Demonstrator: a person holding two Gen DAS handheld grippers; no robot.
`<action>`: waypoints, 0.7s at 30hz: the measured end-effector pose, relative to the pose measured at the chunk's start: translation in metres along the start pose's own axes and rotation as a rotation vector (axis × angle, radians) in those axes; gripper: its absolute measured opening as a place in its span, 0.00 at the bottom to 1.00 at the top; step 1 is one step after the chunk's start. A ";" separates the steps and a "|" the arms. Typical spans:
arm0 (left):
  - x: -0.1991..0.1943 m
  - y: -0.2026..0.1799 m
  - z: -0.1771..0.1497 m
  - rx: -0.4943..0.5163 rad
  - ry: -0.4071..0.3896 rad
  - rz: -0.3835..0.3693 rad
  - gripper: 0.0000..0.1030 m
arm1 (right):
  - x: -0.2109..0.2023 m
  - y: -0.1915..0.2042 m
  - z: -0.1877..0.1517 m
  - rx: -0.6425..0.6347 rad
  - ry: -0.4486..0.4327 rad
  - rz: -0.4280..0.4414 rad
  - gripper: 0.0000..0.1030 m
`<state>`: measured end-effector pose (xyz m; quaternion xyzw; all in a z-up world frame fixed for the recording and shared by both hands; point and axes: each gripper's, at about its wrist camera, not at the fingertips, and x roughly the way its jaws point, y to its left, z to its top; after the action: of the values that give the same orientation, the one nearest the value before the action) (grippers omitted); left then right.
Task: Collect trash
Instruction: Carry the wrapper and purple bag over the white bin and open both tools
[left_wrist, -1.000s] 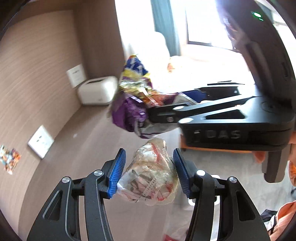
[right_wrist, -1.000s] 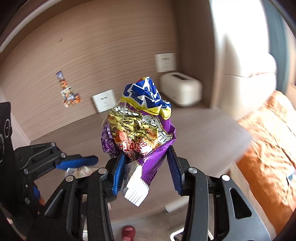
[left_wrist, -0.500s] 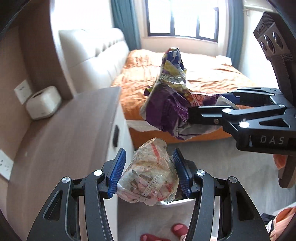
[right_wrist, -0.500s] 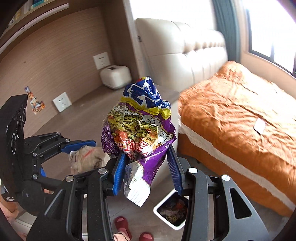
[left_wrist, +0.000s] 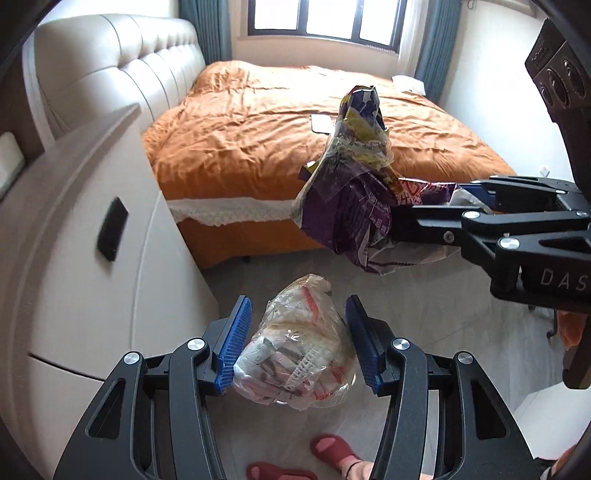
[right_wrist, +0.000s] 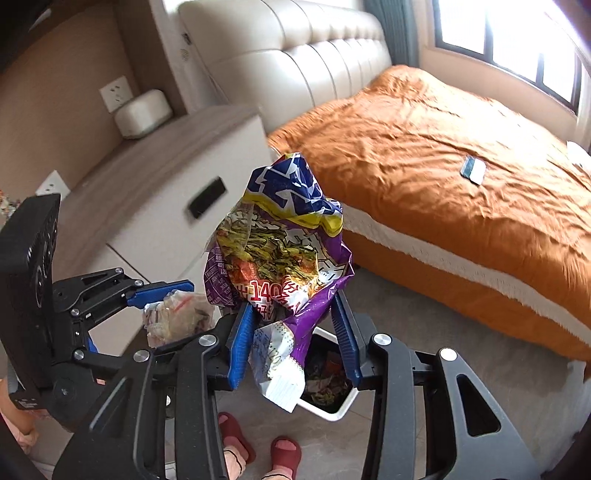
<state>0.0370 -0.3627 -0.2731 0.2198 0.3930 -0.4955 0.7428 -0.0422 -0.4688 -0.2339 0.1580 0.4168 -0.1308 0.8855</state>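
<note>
My left gripper (left_wrist: 299, 339) is shut on a crumpled clear plastic wrapper (left_wrist: 299, 354) and holds it in the air over the floor; it also shows in the right wrist view (right_wrist: 177, 314). My right gripper (right_wrist: 291, 339) is shut on a purple, yellow and blue snack bag (right_wrist: 284, 251) that stands up between its blue pads; the bag also shows in the left wrist view (left_wrist: 354, 192). A white trash bin (right_wrist: 328, 384) with trash inside sits on the floor right below the right gripper, partly hidden by the bag.
A white nightstand (right_wrist: 155, 184) with a dark drawer handle stands at the left, a white box (right_wrist: 142, 112) on top. An orange bed (right_wrist: 461, 166) fills the right and far side. The person's feet in red slippers (right_wrist: 258, 446) stand on the grey floor.
Both grippers have swung away from the nightstand top and wall toward the bed and floor, still holding their trash. The bin now lies under the right gripper.
</note>
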 end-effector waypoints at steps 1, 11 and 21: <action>0.013 -0.001 -0.006 0.003 0.010 -0.009 0.51 | 0.008 -0.007 -0.006 0.013 0.011 -0.007 0.41; 0.135 -0.001 -0.058 0.024 0.104 -0.109 0.51 | 0.115 -0.043 -0.067 0.089 0.143 -0.022 0.40; 0.227 0.013 -0.113 -0.014 0.183 -0.141 0.96 | 0.221 -0.069 -0.125 0.129 0.288 -0.016 0.97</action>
<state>0.0531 -0.4041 -0.5228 0.2310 0.4771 -0.5216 0.6685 -0.0173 -0.5057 -0.4930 0.2284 0.5316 -0.1404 0.8034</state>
